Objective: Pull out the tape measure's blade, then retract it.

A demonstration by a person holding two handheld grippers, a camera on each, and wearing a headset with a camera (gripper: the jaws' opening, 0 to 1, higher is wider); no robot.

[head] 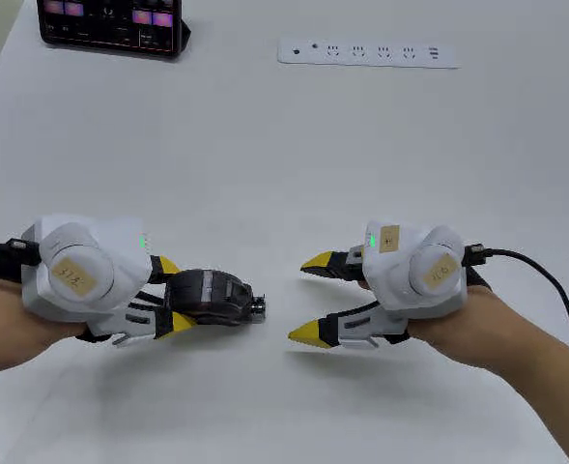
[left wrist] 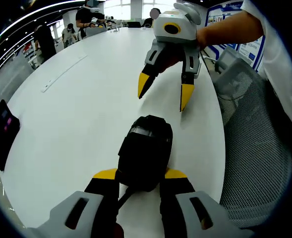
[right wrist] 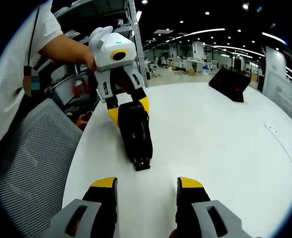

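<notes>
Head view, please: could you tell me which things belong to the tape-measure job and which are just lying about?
Job: tape measure; left gripper, shut on it; right gripper, open, facing it.
Lying about: power strip; tablet.

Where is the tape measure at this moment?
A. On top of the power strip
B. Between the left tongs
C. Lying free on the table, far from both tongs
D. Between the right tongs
B: the tape measure sits gripped between the yellow tips of the left tongs, while the right tongs stand open and empty, apart from it.
</notes>
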